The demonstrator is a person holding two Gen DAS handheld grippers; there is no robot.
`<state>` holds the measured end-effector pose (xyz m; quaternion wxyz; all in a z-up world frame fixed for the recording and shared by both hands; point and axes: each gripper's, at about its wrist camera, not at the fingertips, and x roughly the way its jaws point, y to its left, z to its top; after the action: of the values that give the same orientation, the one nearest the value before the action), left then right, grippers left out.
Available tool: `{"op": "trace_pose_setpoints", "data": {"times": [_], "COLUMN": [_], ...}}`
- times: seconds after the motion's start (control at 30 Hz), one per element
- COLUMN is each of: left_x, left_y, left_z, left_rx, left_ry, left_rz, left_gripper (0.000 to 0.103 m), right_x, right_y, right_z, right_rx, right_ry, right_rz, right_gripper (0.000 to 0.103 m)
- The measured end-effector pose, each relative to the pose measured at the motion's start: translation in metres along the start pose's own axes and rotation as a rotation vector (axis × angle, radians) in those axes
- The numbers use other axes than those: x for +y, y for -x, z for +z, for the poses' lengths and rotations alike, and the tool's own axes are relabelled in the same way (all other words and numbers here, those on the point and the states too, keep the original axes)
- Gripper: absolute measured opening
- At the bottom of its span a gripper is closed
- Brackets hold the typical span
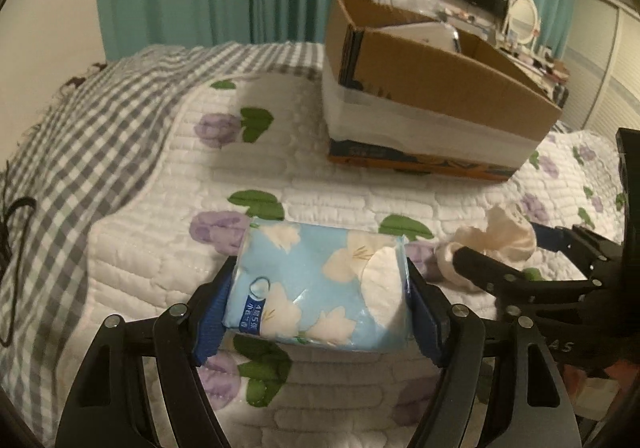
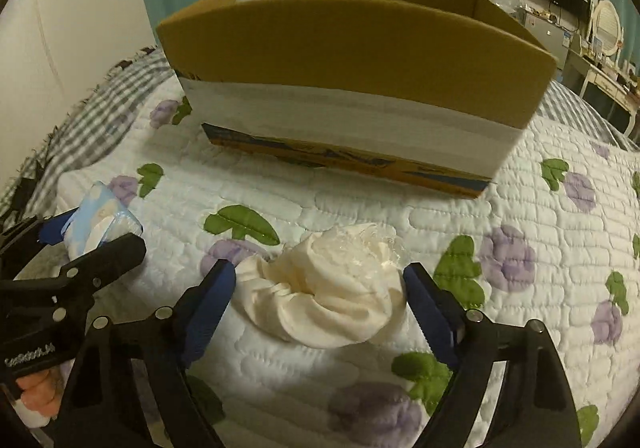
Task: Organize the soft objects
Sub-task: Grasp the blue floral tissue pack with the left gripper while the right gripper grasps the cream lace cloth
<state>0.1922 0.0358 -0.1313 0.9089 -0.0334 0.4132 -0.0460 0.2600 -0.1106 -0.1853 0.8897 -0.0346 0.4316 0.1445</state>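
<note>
A light-blue tissue pack with white flowers (image 1: 316, 284) lies on the quilted bed, and my left gripper (image 1: 318, 300) has its blue pads pressed against both ends of it. The pack also shows in the right wrist view (image 2: 102, 222), held by the left gripper (image 2: 96, 236). A cream scrunchie (image 2: 328, 288) with a clear plastic bit lies between the fingers of my right gripper (image 2: 320, 288), which is open around it with small gaps. The scrunchie shows in the left wrist view (image 1: 496, 244) with the right gripper (image 1: 504, 252) around it.
An open cardboard box (image 2: 352, 60) with a white taped band stands on the bed just beyond both objects, also in the left wrist view (image 1: 432, 88); something white lies inside. A grey checked blanket (image 1: 80, 152) covers the bed's left side. Green curtains hang behind.
</note>
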Motion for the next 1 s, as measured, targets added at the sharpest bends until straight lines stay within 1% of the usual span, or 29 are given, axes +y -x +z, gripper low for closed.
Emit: {"op": "trace_pose_setpoints", "data": {"times": [0.13, 0.17, 0.23, 0.3, 0.37, 0.47, 0.57, 0.67, 0.77, 0.83, 1.0], "left_x": [0.000, 0.000, 0.000, 0.000, 0.000, -0.001, -0.008, -0.016, -0.026, -0.031, -0.037], "left_y": [-0.001, -0.001, -0.002, -0.002, -0.001, 0.007, 0.017, 0.027, 0.043, 0.058, 0.086], "left_z": [-0.001, 0.000, -0.001, -0.001, 0.000, -0.004, -0.009, -0.012, -0.014, -0.014, -0.014], "left_rx": [-0.006, -0.007, -0.004, -0.001, 0.003, 0.003, -0.006, -0.009, -0.031, -0.052, -0.092], "left_ry": [-0.002, -0.002, 0.001, 0.002, 0.002, 0.008, -0.018, -0.040, -0.075, -0.085, -0.112], "left_rz": [-0.015, -0.020, -0.020, -0.019, -0.023, -0.050, -0.039, -0.039, -0.038, -0.023, -0.005], "left_gripper": [0.075, 0.075, 0.075, 0.075, 0.075, 0.075, 0.075, 0.075, 0.075, 0.075, 0.075], "right_x": [0.001, 0.001, 0.001, 0.002, 0.002, 0.000, -0.003, 0.000, 0.003, 0.003, 0.009], "right_y": [-0.012, -0.012, -0.012, -0.010, -0.006, 0.009, 0.027, 0.052, 0.076, 0.089, 0.123], "right_z": [-0.002, -0.003, -0.004, -0.005, -0.007, -0.010, -0.013, -0.018, -0.020, -0.019, -0.008], "right_rx": [0.028, 0.029, 0.022, 0.010, 0.000, -0.018, -0.037, -0.069, -0.103, -0.127, -0.190], "right_ry": [-0.004, -0.004, -0.004, -0.003, -0.004, -0.023, -0.045, -0.045, -0.050, -0.053, -0.042], "right_rz": [-0.010, -0.019, -0.039, -0.054, -0.058, -0.056, -0.045, -0.055, -0.055, -0.055, -0.052], "right_gripper": [0.064, 0.057, 0.050, 0.036, 0.030, 0.029, 0.028, 0.028, 0.028, 0.028, 0.028]}}
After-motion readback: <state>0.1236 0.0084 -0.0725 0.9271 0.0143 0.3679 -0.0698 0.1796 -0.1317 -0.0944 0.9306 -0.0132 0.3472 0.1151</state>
